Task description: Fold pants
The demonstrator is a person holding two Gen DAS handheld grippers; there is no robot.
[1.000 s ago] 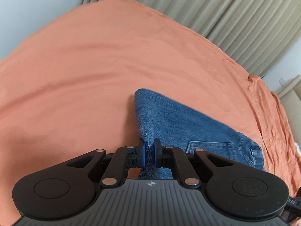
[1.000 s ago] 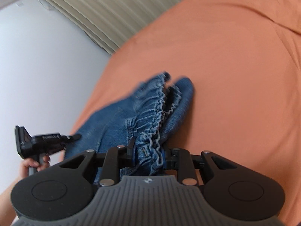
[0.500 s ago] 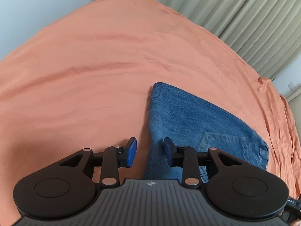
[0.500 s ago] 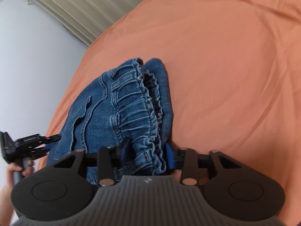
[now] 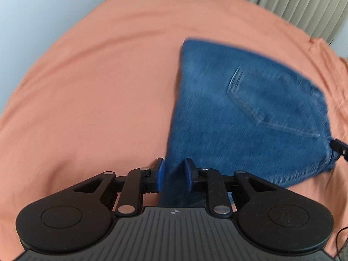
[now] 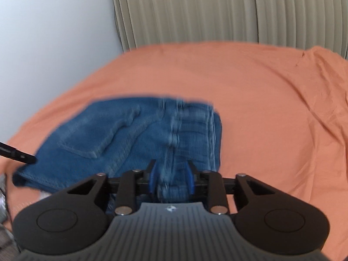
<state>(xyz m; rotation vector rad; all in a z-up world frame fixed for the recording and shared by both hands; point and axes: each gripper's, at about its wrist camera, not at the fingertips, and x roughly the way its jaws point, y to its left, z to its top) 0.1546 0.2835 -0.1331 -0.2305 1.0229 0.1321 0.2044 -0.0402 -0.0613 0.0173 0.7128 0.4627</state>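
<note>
Folded blue denim pants (image 5: 239,113) lie on the orange bedsheet (image 5: 97,87), back pocket up; they also show in the right wrist view (image 6: 121,134). My left gripper (image 5: 174,175) is open, its jaws standing on either side of the pants' near edge without pinching it. My right gripper (image 6: 171,176) is open, with the elastic waistband (image 6: 174,143) lying between its jaws. The right gripper's tip shows at the left view's right edge (image 5: 339,146); the left gripper's tip shows at the right view's left edge (image 6: 17,153).
The orange sheet (image 6: 271,108) covers the whole bed. Beige curtains (image 6: 217,10) hang behind it and a white wall (image 6: 54,21) stands to the left. Wrinkled sheet lies at the far right corner (image 5: 326,50).
The left gripper let go of the denim edge and opened. The right gripper opened on the waistband. The pants settled flat on the sheet and both views swung toward the curtains.
</note>
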